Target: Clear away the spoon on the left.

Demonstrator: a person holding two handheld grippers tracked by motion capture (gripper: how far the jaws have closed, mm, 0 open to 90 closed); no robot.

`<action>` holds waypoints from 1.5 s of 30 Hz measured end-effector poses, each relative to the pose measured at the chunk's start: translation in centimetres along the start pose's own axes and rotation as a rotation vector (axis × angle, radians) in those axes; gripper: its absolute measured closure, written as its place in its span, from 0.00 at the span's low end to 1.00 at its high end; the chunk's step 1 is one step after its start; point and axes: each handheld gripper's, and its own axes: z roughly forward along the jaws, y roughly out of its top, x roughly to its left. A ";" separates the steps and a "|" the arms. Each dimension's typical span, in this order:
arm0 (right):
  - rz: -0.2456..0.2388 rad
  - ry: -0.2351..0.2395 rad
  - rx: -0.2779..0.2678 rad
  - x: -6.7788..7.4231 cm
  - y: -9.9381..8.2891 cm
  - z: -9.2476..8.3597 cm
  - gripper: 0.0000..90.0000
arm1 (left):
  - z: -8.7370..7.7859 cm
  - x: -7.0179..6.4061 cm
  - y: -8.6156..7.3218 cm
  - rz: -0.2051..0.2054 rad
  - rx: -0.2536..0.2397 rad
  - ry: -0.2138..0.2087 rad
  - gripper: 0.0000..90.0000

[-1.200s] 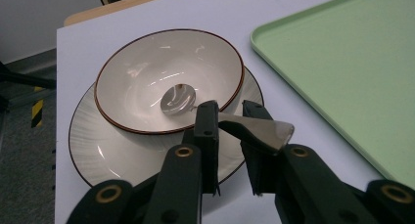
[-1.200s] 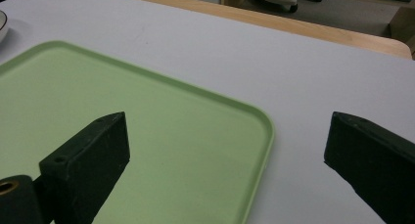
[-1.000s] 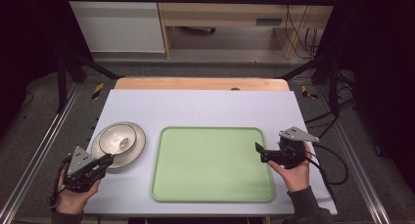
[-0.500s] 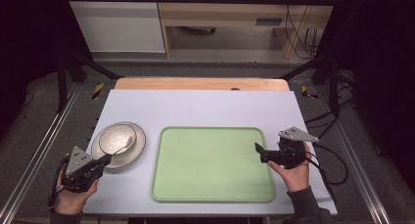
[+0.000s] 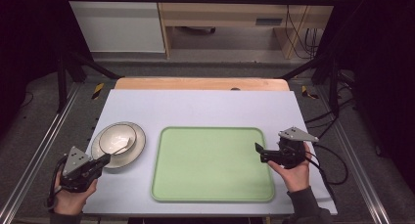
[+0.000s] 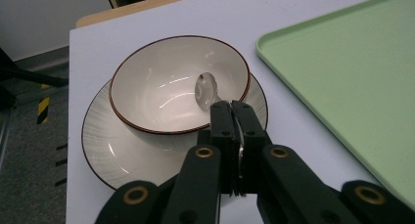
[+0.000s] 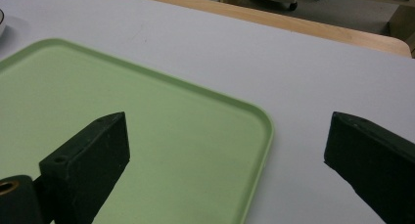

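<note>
Gripping the handle of a spoon (image 6: 205, 89), the left gripper (image 6: 231, 110) has its jaws pressed together on the metal, with the spoon's head lying inside the bowl (image 6: 161, 89). That bowl, white with a dark rim, sits on a pale plate (image 6: 105, 145) near the left edge of the table (image 5: 205, 104). In the high view the left gripper (image 5: 103, 160) reaches the plate's near edge from the lower left, held in the person's left hand (image 5: 73, 197). Just beside the plate lies a green tray (image 5: 210, 163), bare. The right gripper (image 7: 227, 150) hovers over the tray's right edge with its jaws spread wide apart, holding nothing.
</note>
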 end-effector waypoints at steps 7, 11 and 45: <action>-0.001 -0.001 -0.002 0.0 0.0 0.0 0.04 | -0.2 0.0 0.1 -0.004 -0.013 -0.001 0.99; -0.001 0.000 0.000 0.0 0.0 0.0 0.04 | -0.4 0.0 0.2 -0.012 -0.027 0.001 0.99; 0.001 -0.005 -0.003 -0.1 0.1 -0.1 0.04 | -3.1 -0.6 1.4 0.008 -0.141 0.021 0.99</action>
